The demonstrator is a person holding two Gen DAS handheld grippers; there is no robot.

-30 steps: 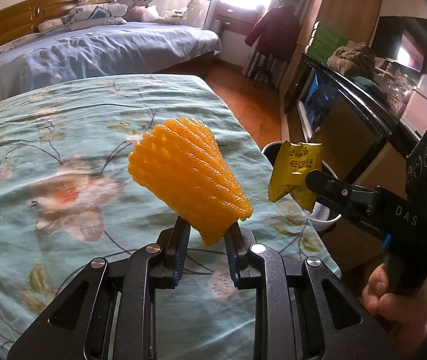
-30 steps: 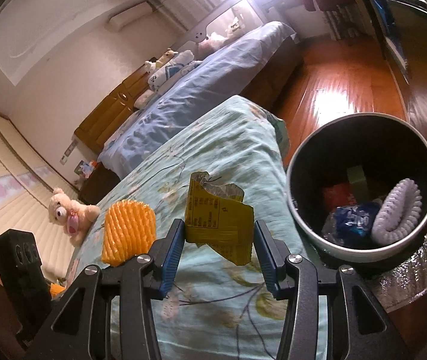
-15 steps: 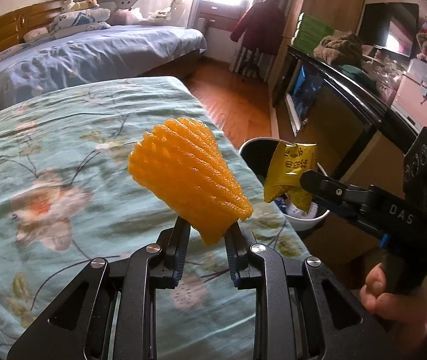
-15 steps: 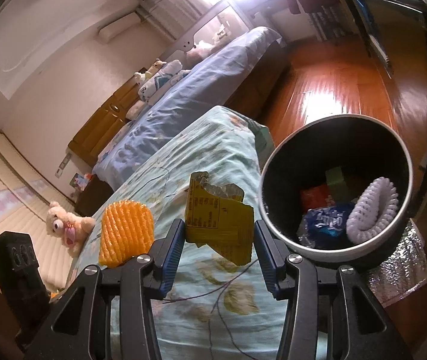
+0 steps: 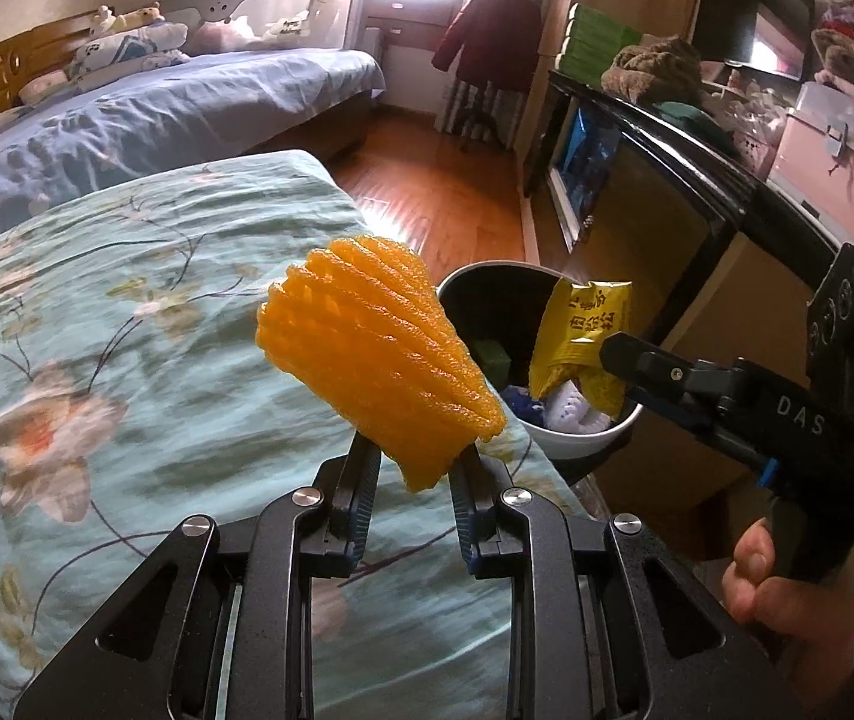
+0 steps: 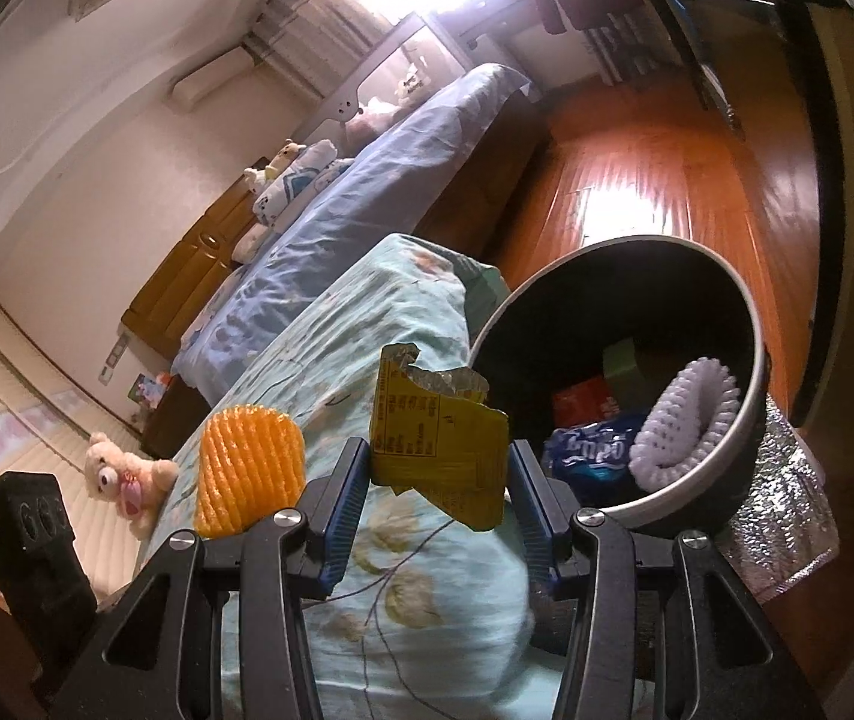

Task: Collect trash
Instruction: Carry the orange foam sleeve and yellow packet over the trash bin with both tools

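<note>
My left gripper is shut on an orange foam fruit net, held up over the floral bedspread; the same net shows at the left of the right wrist view. My right gripper is shut on a torn yellow snack wrapper, also seen as the yellow wrapper hanging over the bin's mouth. The round black trash bin with a pale rim stands off the bed's edge; its rim is just right of the net. Inside lie a white foam net, a blue wrapper and red and green scraps.
A second bed with blue bedding lies beyond, wooden floor between. A dark cabinet runs along the right, close behind the bin. A person's hand grips the right gripper's handle. A teddy bear sits at far left.
Both grippers have moved sideways toward the bin with their loads; the bin now appears closer and larger, and the yellow wrapper hangs over its mouth. Both grips are unchanged.
</note>
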